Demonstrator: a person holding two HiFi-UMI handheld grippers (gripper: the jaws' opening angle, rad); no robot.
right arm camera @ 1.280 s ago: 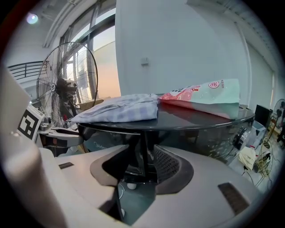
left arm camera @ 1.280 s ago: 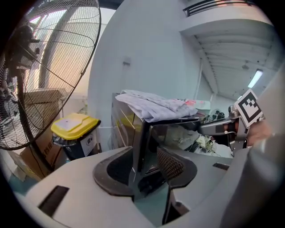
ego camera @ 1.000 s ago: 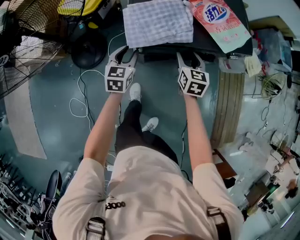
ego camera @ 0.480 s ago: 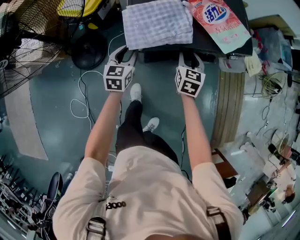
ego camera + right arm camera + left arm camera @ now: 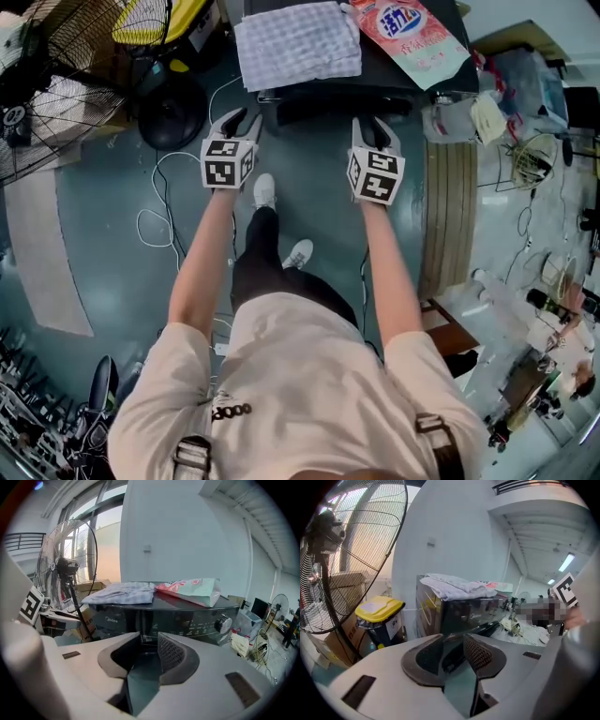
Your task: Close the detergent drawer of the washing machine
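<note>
The dark washing machine (image 5: 375,61) stands at the top of the head view, with a checked cloth (image 5: 295,42) and a pink detergent pouch (image 5: 408,33) on its lid. A dark strip, the detergent drawer (image 5: 328,106), juts from its front. My left gripper (image 5: 239,120) hangs off the machine's left front corner. My right gripper (image 5: 375,127) hovers just short of the drawer. Both are open and have just been closing, with nothing between the jaws. In the right gripper view the control panel (image 5: 187,616) faces the right gripper (image 5: 149,639). The left gripper (image 5: 452,639) sees the machine's side (image 5: 454,613).
A standing fan (image 5: 56,84) with a round base (image 5: 173,108) and a yellow-lidded bin (image 5: 164,23) are left of the machine. White cable (image 5: 159,206) loops on the floor. My feet (image 5: 265,190) are below the grippers. A ribbed board (image 5: 450,216) and clutter lie on the right.
Both grippers have drawn back a little from the machine's front, the right one more. The drawer strip looks much the same.
</note>
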